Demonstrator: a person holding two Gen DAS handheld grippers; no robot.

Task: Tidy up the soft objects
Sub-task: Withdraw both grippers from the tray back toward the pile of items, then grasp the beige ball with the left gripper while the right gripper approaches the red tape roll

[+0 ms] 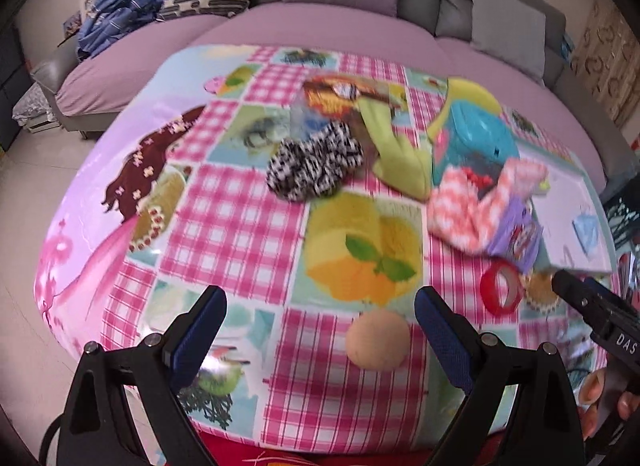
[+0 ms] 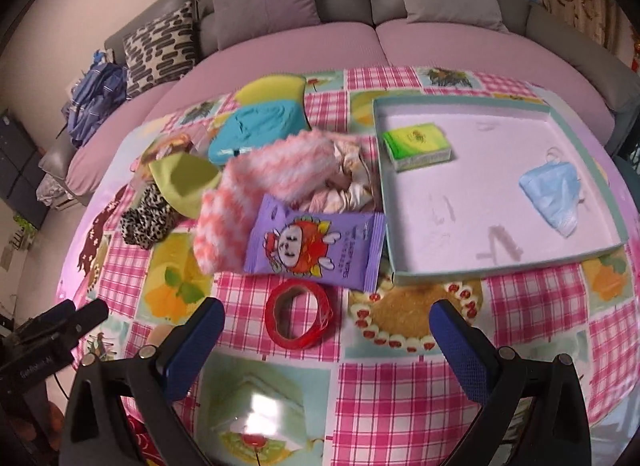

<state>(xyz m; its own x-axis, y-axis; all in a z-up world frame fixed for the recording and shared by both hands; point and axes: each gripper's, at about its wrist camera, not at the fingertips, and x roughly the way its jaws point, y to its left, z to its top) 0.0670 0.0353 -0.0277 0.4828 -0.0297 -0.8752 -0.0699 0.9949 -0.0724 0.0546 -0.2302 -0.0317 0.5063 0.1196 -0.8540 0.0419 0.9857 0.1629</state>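
Both grippers hover over the near edge of the table [image 2: 400,394], which wears a pink checked cloth. The left gripper [image 1: 320,330] has its fingers spread wide and empty; a peach ball [image 1: 378,340] lies on the cloth between them, nearer the right finger, touching neither. The right gripper [image 2: 326,340] is likewise spread and empty, with a red tape roll [image 2: 298,316] lying just ahead of its fingers.

The soft things sit in a heap at the middle of the table: a pink-and-white fuzzy sock [image 2: 256,193], a green cloth [image 2: 184,179], a leopard scrunchie [image 2: 146,215] and a teal pouch [image 2: 260,127], with a purple packet [image 2: 316,248] leaning on the heap's near side. Toward the right edge stands a shallow tray [image 2: 460,225], holding a green box [image 2: 418,141] at its far left and a blue mask [image 2: 554,195] at its right.
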